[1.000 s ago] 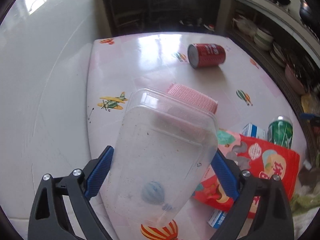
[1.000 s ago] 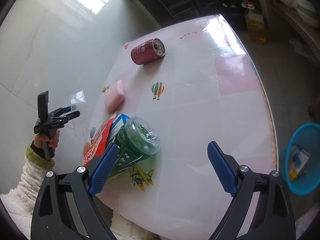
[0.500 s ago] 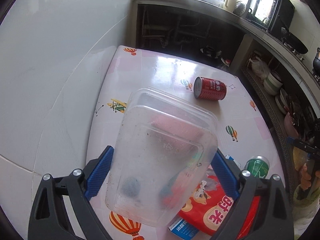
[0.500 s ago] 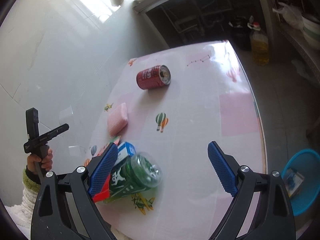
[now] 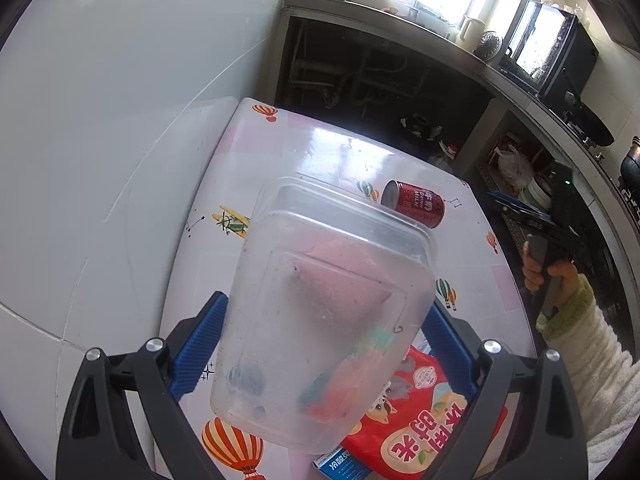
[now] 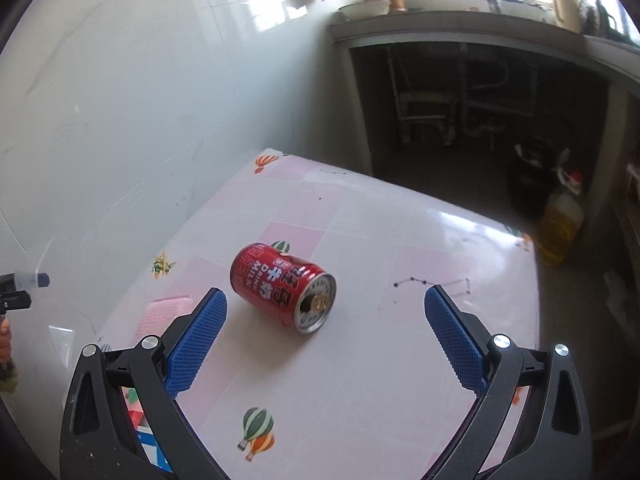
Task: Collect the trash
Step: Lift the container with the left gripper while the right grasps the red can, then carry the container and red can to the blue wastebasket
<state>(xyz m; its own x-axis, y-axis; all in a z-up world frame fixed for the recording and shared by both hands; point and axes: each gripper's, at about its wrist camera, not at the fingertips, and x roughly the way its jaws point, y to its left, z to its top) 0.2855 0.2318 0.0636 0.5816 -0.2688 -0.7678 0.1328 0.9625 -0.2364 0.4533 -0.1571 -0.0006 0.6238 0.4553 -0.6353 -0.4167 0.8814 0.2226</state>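
My left gripper (image 5: 324,344) is shut on a clear plastic container (image 5: 328,312), held tilted above the pink table (image 5: 320,148). A red milk can (image 6: 280,292) lies on its side mid-table, its opened end facing me; the left wrist view shows the can (image 5: 414,208) just past the container's rim. My right gripper (image 6: 326,336) hovers right before the can with its jaws opening wide; the can lies between the fingertips, and neither pad touches it. A pink sponge (image 6: 160,312) lies left of the can.
A red snack bag (image 5: 420,432) and a blue carton (image 5: 340,466) lie on the near table under the container. The wall (image 6: 120,120) borders the table's left side. An oil bottle (image 6: 560,228) stands on the floor beyond the far right corner. A dark counter recess lies behind.
My right gripper has swung away from the green bottle, which has left its view, and now faces the red can. My left gripper has risen and rolled with the container still held.
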